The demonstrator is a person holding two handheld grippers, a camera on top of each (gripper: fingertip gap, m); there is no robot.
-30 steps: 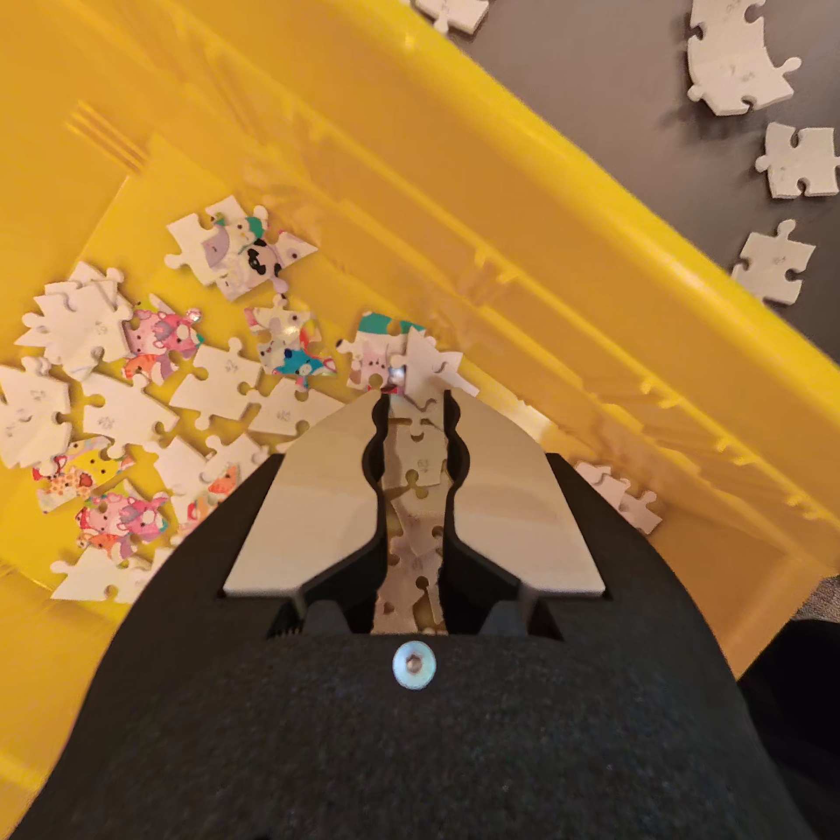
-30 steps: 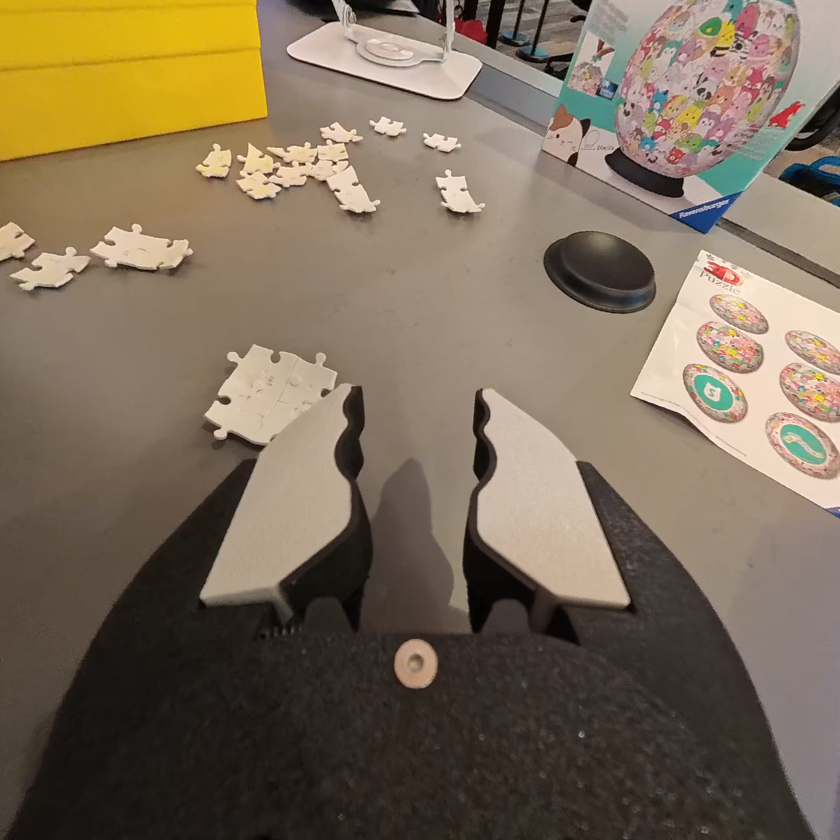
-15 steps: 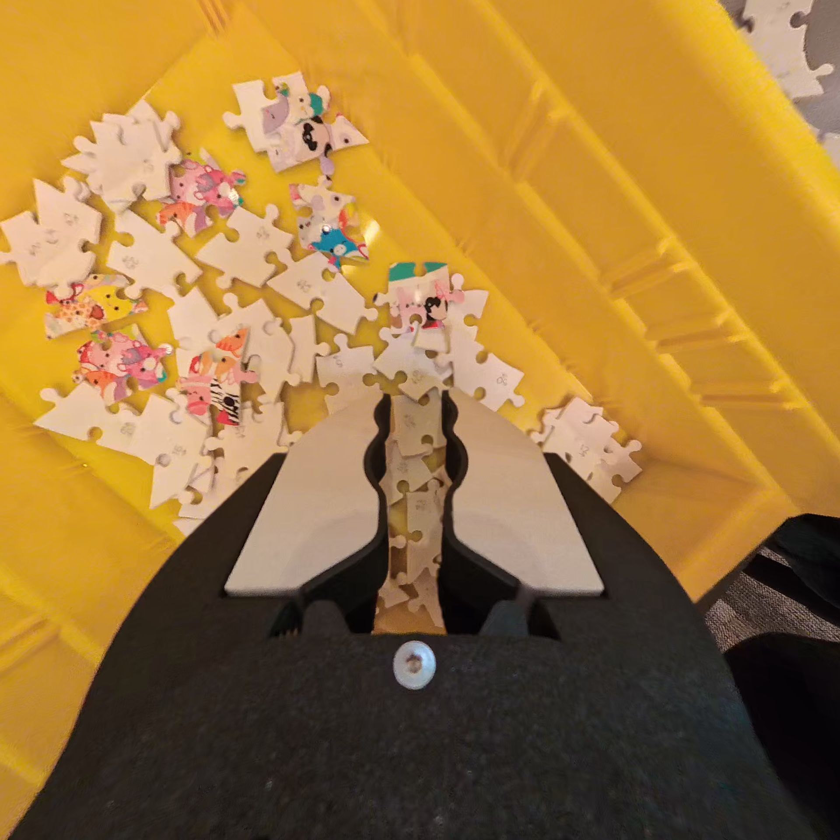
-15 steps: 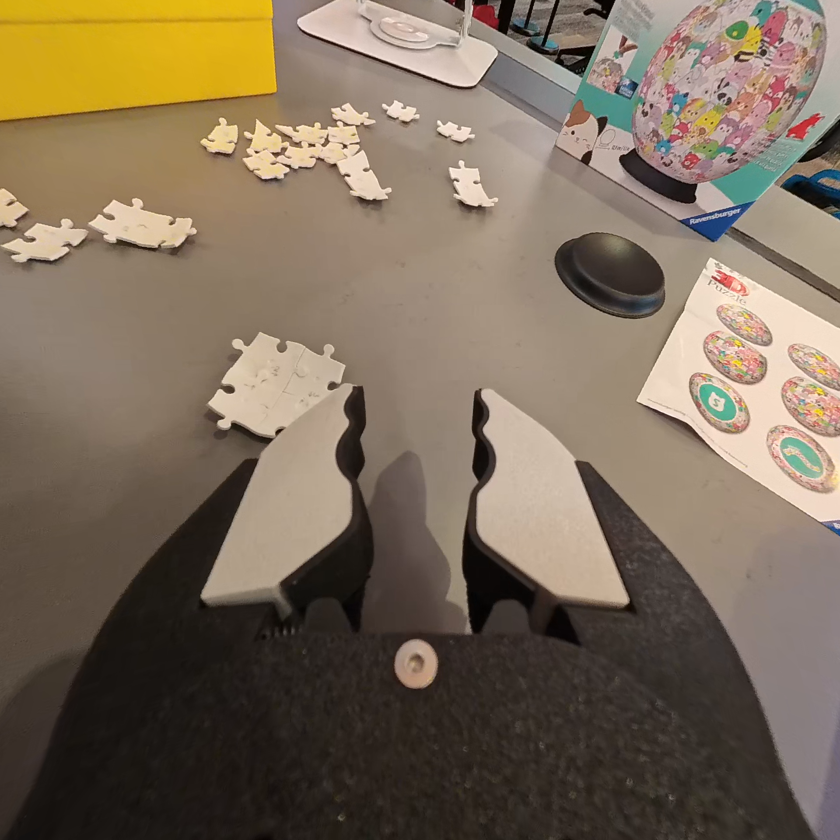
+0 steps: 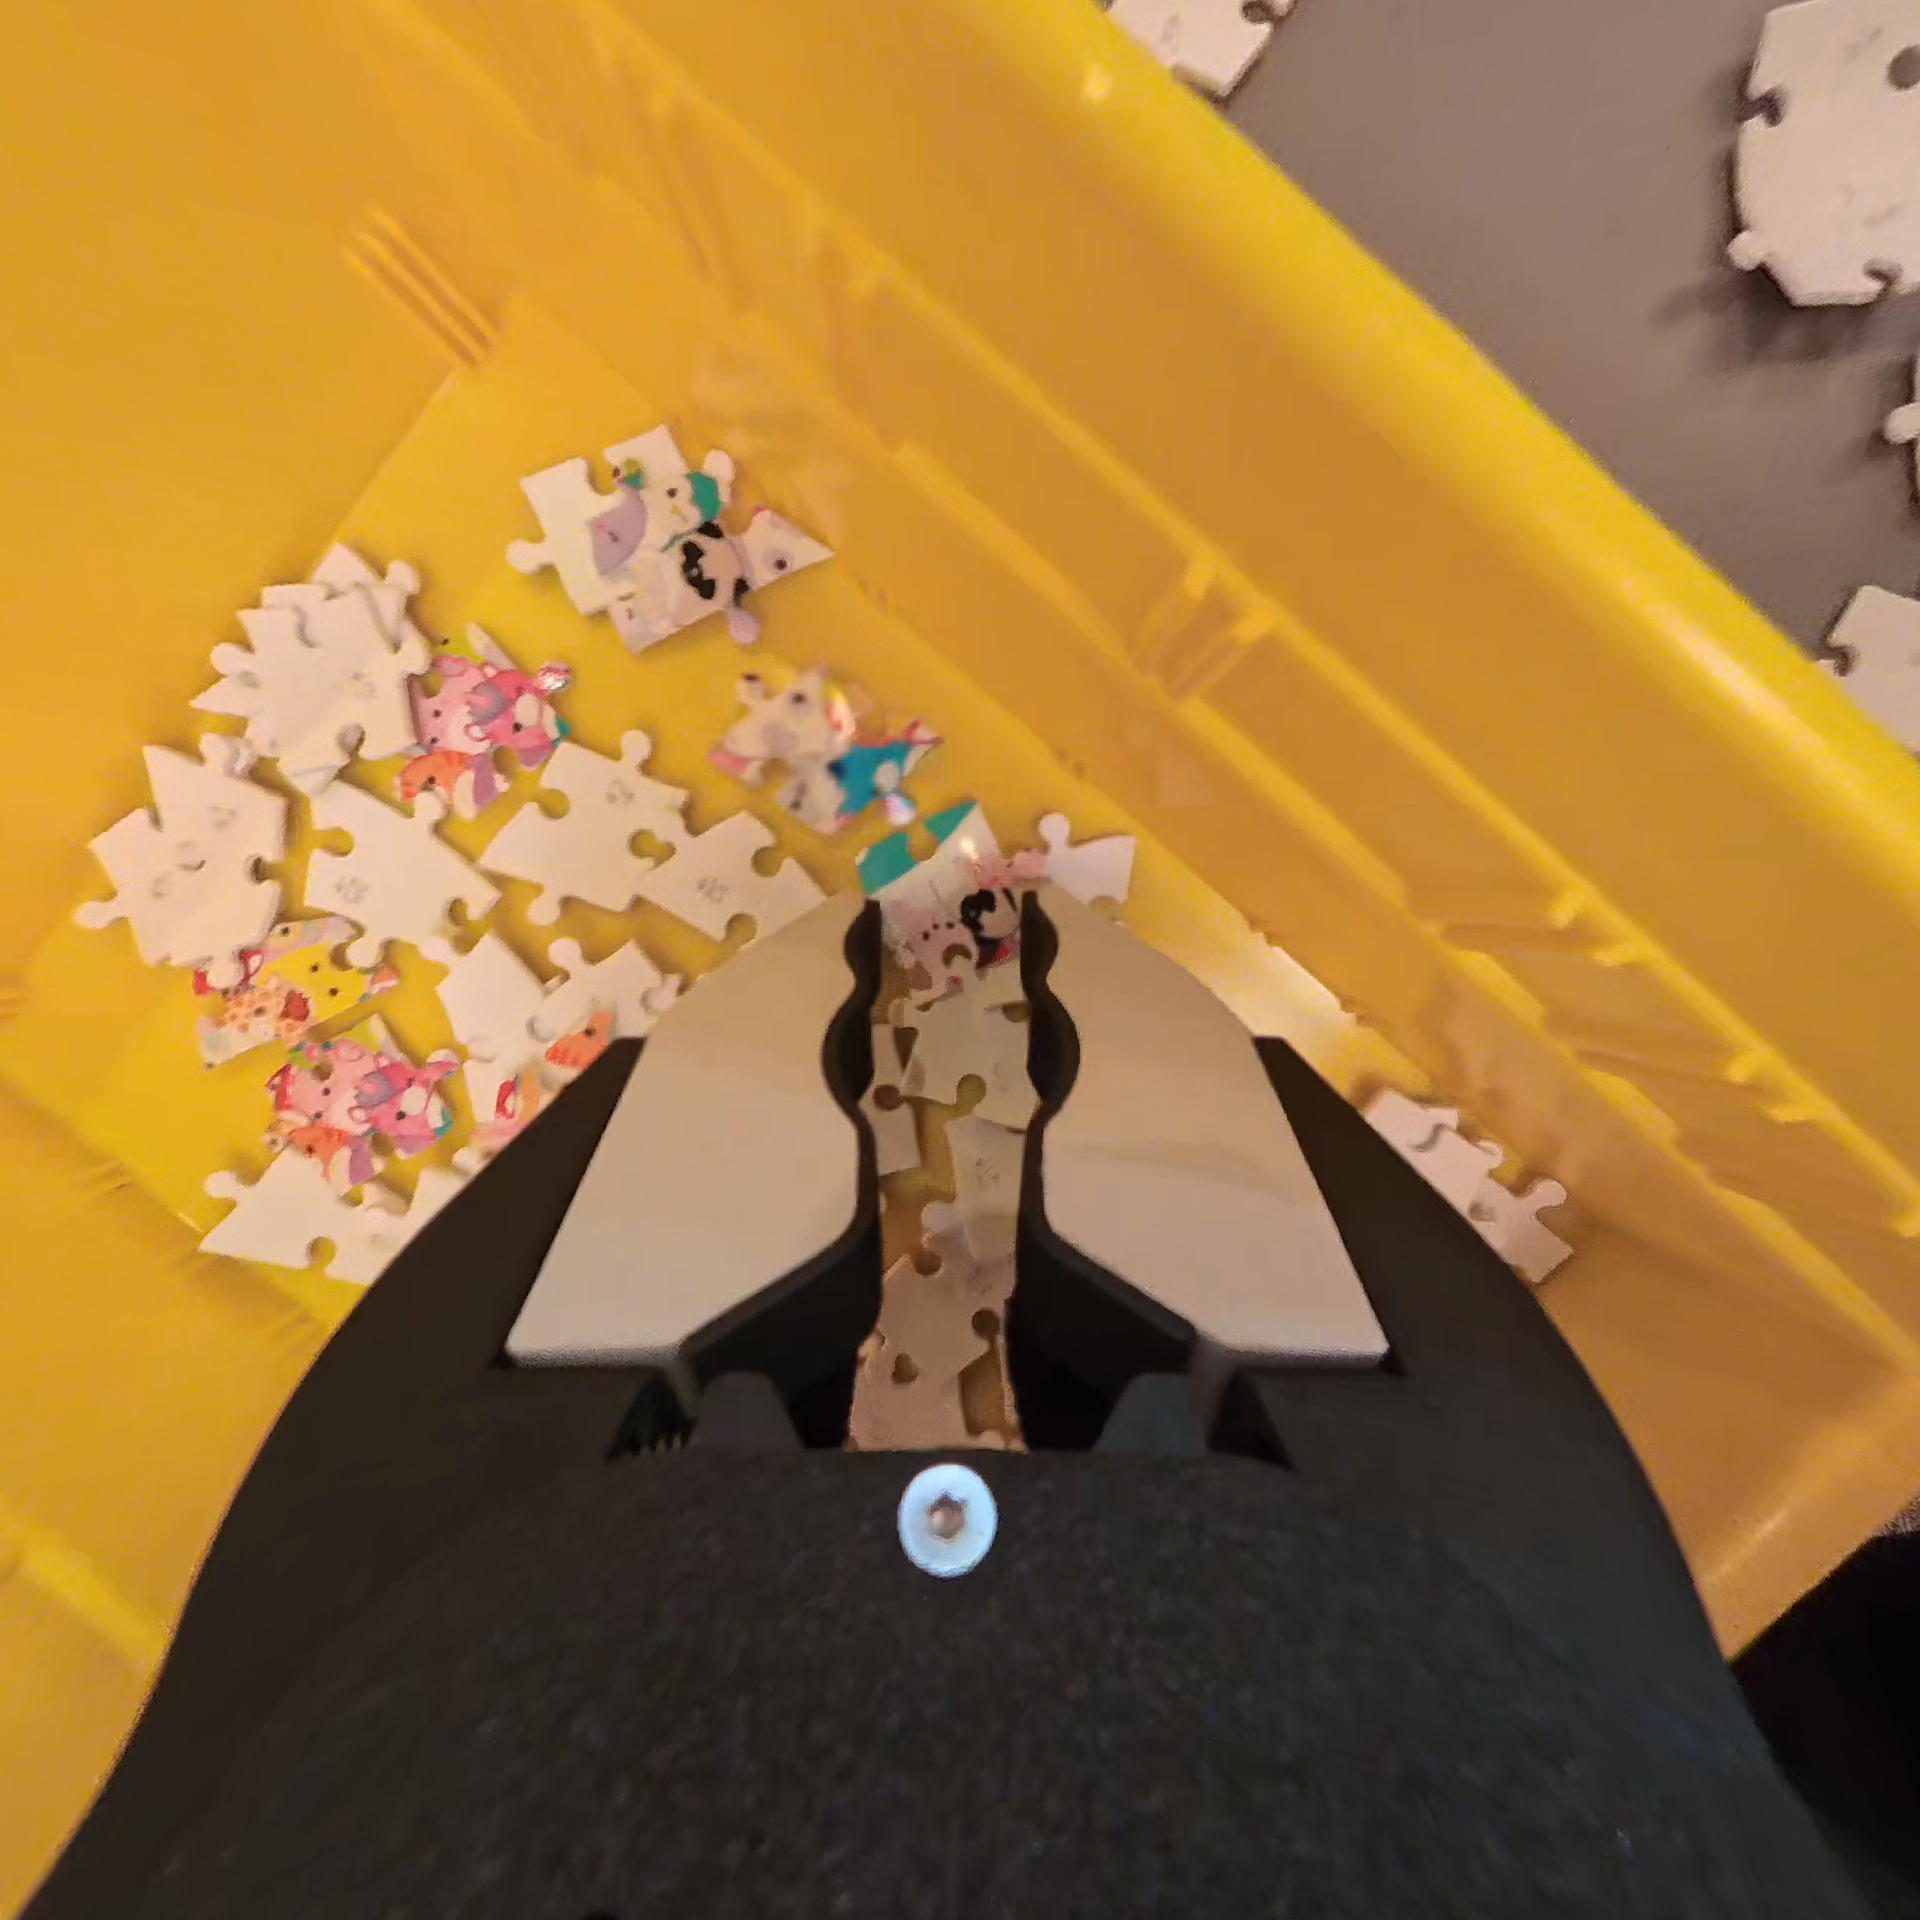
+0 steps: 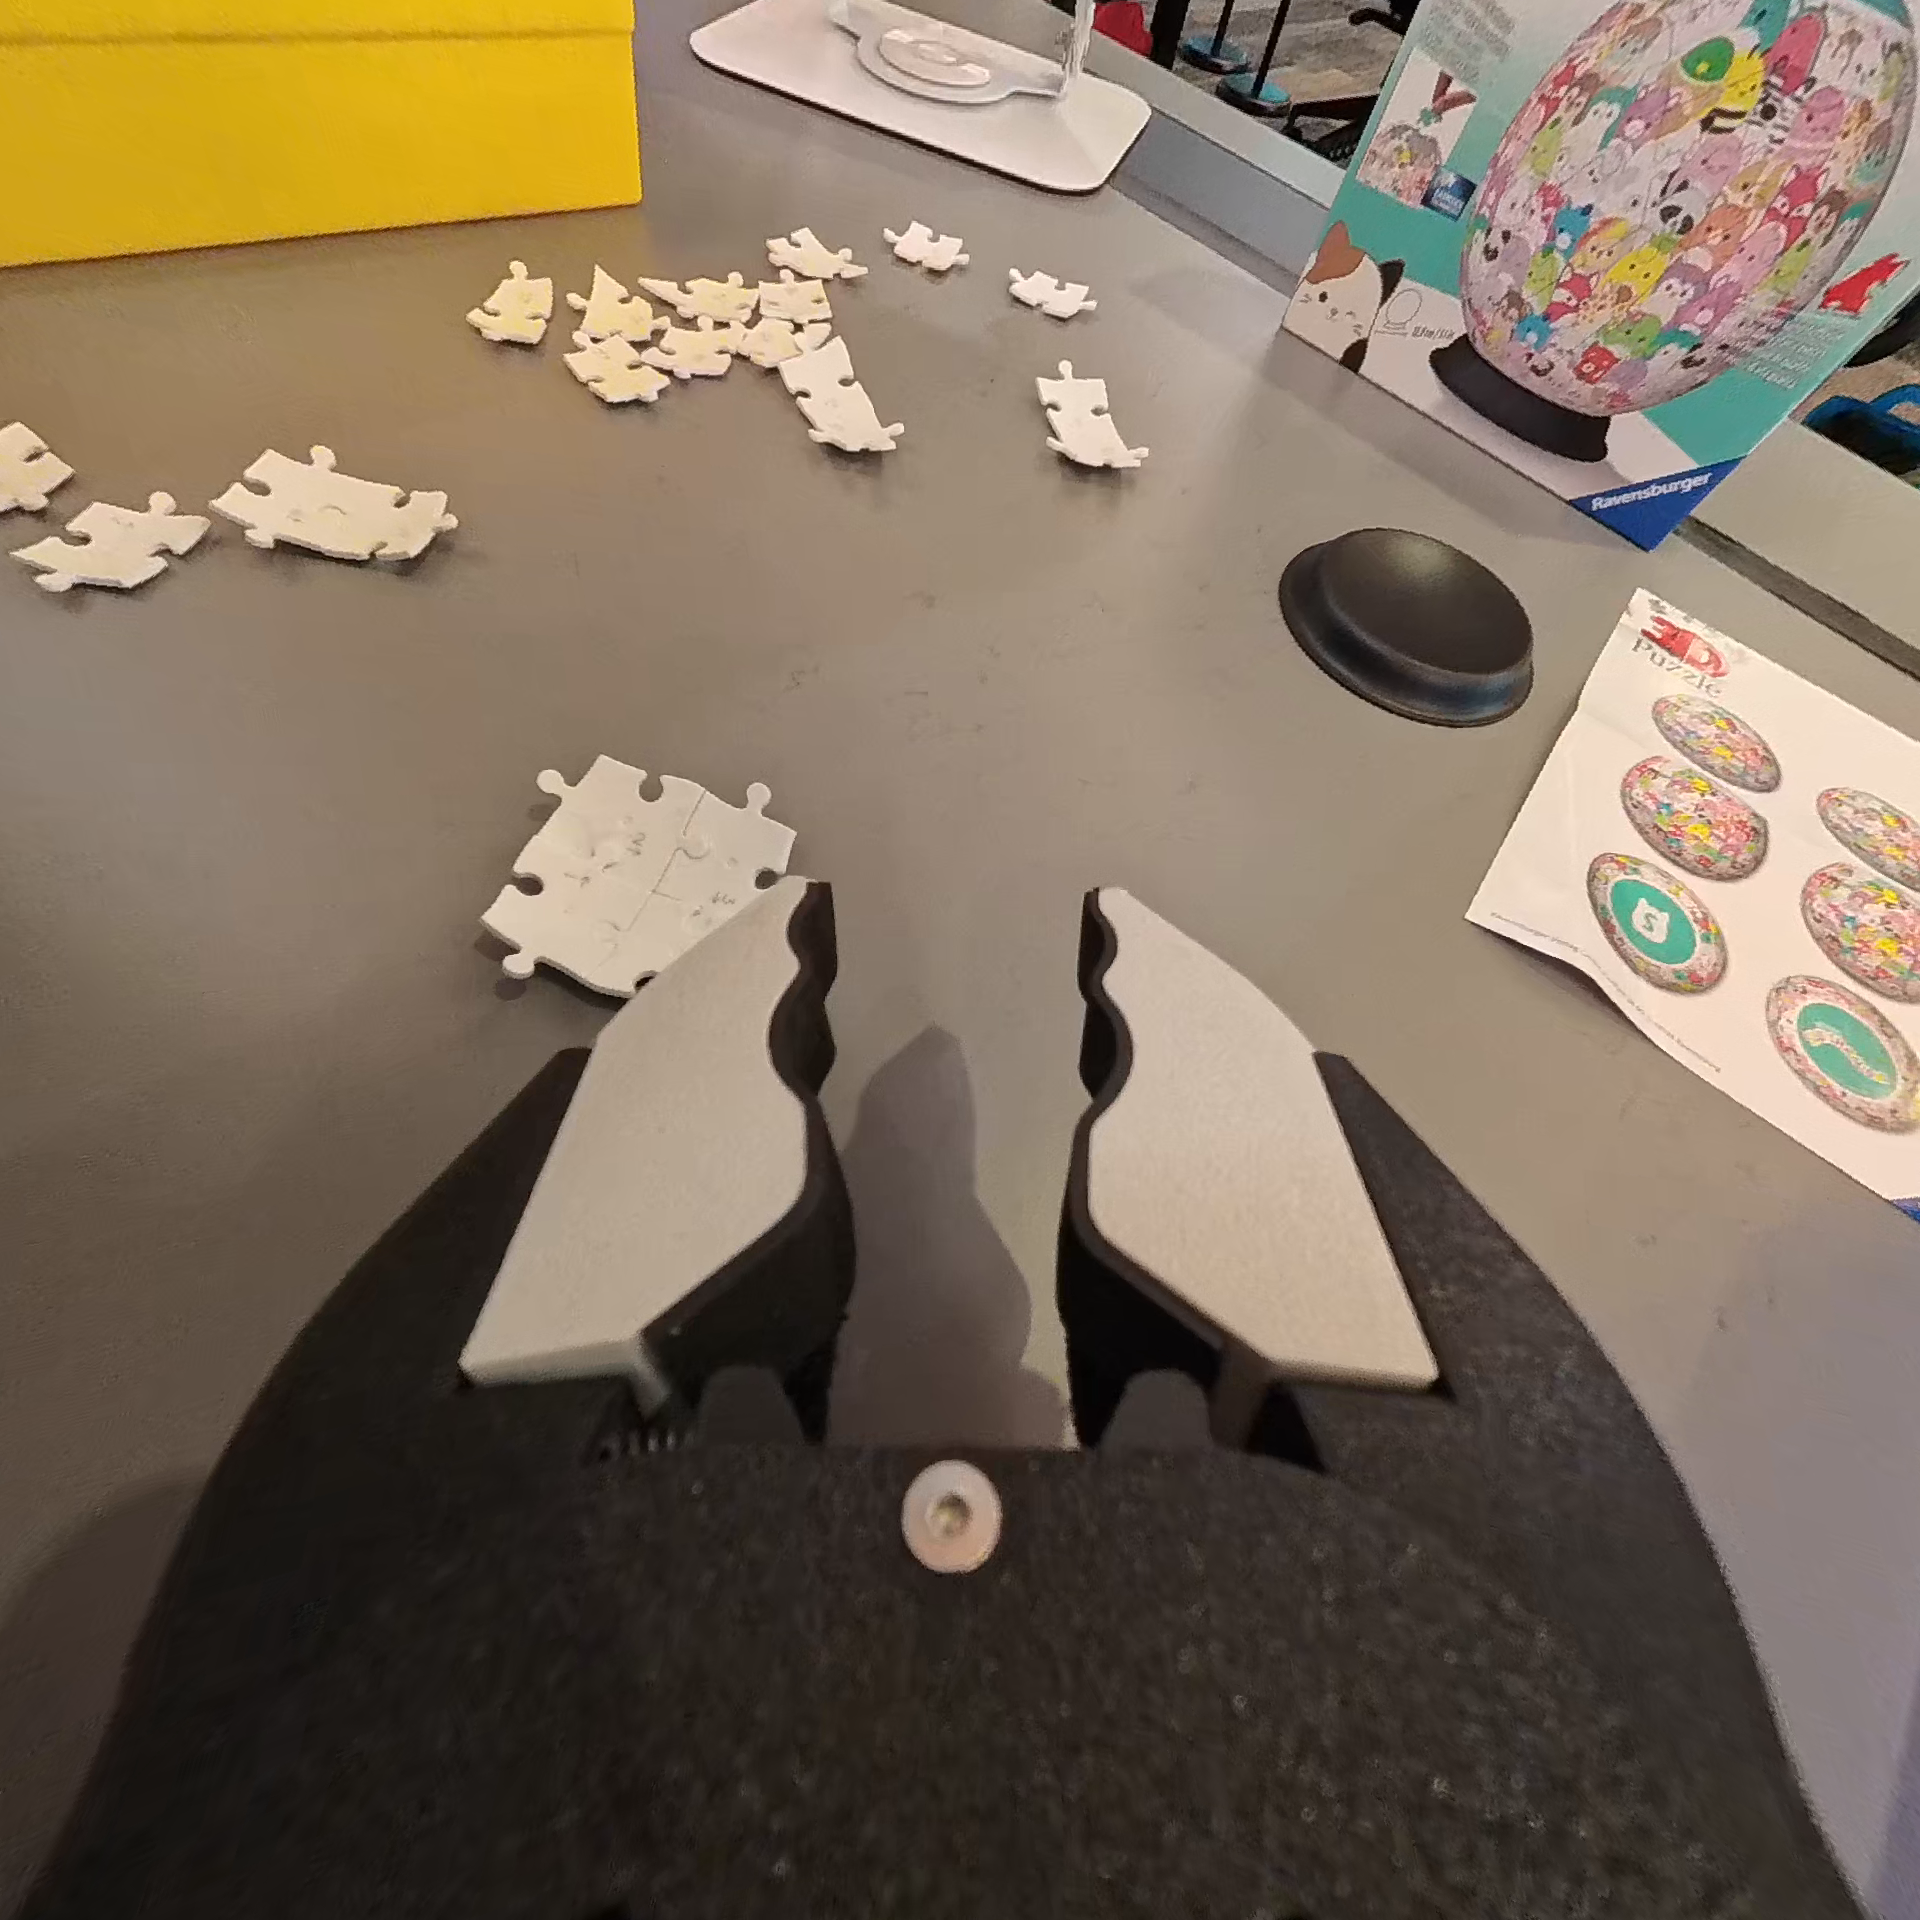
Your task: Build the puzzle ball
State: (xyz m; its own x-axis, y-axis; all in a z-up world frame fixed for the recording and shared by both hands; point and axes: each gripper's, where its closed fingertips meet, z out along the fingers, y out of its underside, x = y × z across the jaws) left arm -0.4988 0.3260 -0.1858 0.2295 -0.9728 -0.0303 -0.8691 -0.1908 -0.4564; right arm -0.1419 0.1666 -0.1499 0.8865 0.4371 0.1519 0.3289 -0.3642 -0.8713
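Progress is early, judged from both wrist views: no ball shape exists yet, only small flat clusters of joined pieces. Nearest in the right view, the right gripper [image 6: 951, 904] hangs low over the grey table [image 6: 935, 644], its jaws spread wide and holding nothing. Just left of its left finger lies a joined patch [image 6: 634, 873] of several white-backed pieces, face down; this is the largest assembly in sight. Farther left sit a joined strip [image 6: 332, 514] and a single piece [image 6: 109, 540]; beyond the middle lies a scatter [image 6: 707, 322] of loose and paired pieces, all face down. Right of centre stands the black stand [image 6: 1408, 634], empty, with the instruction sheet [image 6: 1714, 883] nearer on the right and the box [image 6: 1621, 249] at the far right edge. A white base [image 6: 935, 114] with a clear fixture stands at the far edge. In the left view, the left gripper [image 5: 951, 914] reaches into the yellow bin [image 5: 1351, 520], jaws narrowed to a slim gap over a pile of pieces [image 5: 582, 831]; a printed piece [image 5: 956, 925] lies at its tips, but whether it is gripped cannot be told. Dozens of pieces remain unsorted in the bin, some face up, most face down. Overlapping neighbours and the bin's ribbed wall close on the right crowd any pick there.
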